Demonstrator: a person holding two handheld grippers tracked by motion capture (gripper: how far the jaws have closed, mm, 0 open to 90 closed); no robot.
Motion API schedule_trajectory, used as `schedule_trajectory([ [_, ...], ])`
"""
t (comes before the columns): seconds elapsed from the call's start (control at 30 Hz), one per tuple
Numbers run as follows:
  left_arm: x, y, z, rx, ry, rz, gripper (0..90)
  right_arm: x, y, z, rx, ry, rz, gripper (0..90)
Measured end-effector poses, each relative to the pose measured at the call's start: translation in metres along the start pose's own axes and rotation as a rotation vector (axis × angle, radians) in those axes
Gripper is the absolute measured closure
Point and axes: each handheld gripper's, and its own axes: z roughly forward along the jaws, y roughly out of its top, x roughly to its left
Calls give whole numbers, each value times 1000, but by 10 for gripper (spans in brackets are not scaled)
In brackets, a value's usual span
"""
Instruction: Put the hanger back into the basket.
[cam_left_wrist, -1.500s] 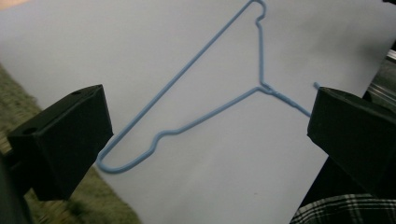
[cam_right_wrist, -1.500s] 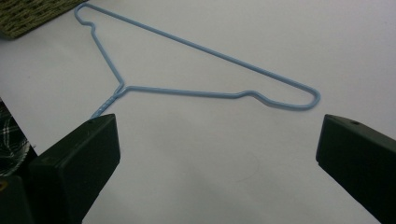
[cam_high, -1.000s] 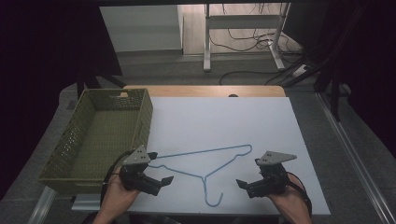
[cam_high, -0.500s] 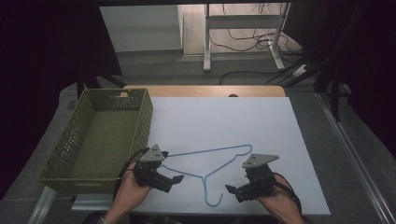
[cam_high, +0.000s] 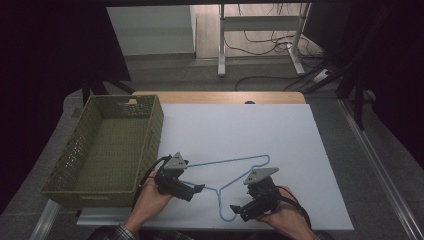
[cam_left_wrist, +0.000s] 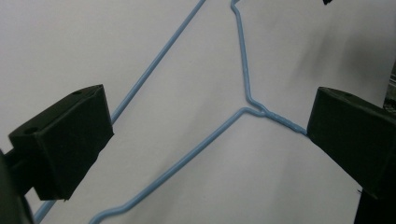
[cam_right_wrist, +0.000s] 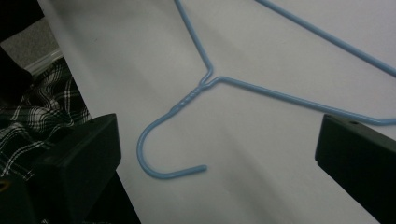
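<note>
While the thin light-blue wire clothes hanger (cam_high: 231, 176) lies flat on the white table sheet (cam_high: 280, 135), near your edge, hook toward you, both tools are closing on it and neither has it. Your left gripper (cam_high: 187, 188) sits at the hanger's left side, jaws spread wide; in the left gripper view the twisted neck (cam_left_wrist: 266, 113) runs up to the right-hand jaw and the two shoulder wires cross the gap. Your right gripper (cam_high: 241, 210) is beside the hook (cam_high: 226, 212), jaws also apart; the right gripper view shows the hook (cam_right_wrist: 161, 149) and neck sitting between them, untouched.

Likely step: grasp and lift the hanger, maybe toward the olive-green woven plastic basket (cam_high: 107, 145) on the left.

Tips:
- Wire is flat on the sheet, so tilt a jaw tip under or press down and pinch; expect slipping.
- Take the neck twist with one tool, as it is thicker and stiffer than plain wire.
- Centre the wire between the jaws before closing.
- Put the other tool on a shoulder wire, apart from the first, to stop swinging.
- Don't snag the sheet.
</note>
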Motion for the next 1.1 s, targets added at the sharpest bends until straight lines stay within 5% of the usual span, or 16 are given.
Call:
schedule_trajectory([
  [0.33, 0, 1, 11, 1, -5, 6, 5, 15, 1, 25, 83, 49, -82, 263],
  [0.37, 0, 1, 12, 6, -5, 7, 5, 19, 0, 30, 102, 71, -103, 368],
  [0.57, 2, 0, 12, 25, -18, -9, 20, 27, -2, 37, 132, 118, -121, 580],
  [0.8, 2, -2, 14, 24, -22, -21, 29, 33, -6, 46, 181, 168, -164, 715],
  [0.97, 2, -2, 15, 32, -29, -19, 35, 36, -7, 49, 198, 138, -206, 857],
  [1.1, 2, -2, 15, 31, -35, -28, 40, 37, -6, 48, 202, 135, -215, 867],
])
